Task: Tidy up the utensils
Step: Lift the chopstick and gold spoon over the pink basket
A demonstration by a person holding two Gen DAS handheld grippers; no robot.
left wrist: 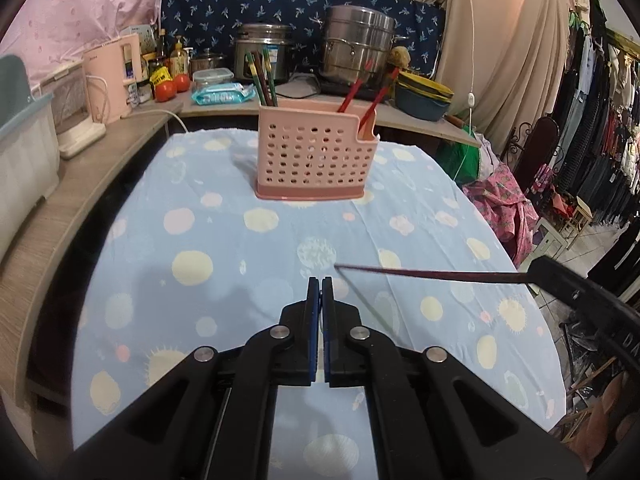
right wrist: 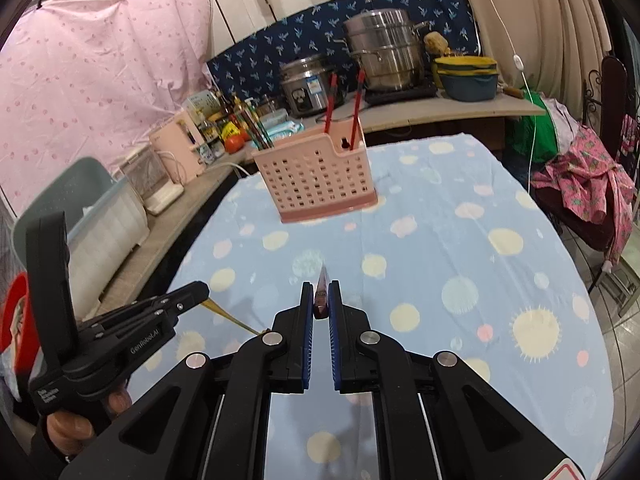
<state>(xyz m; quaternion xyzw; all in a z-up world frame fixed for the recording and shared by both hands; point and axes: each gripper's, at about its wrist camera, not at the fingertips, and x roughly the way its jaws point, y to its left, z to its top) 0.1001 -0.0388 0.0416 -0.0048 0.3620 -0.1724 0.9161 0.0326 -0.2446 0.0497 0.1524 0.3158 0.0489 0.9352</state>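
Nearest the lens, we note the right gripper with jaws clenched on a dark red chopstick pointing toward the holder, and the left gripper with jaws clamped on a thin yellowish chopstick, both held above the blue spotted cloth on the desk. We see the pink perforated utensil holder standing upright at the far end of the desk, nothing between it and the grippers. We count two red chopsticks in its right compartment and a bundle of dark ones, number unclear, in its left; behind it stand two steel pots.
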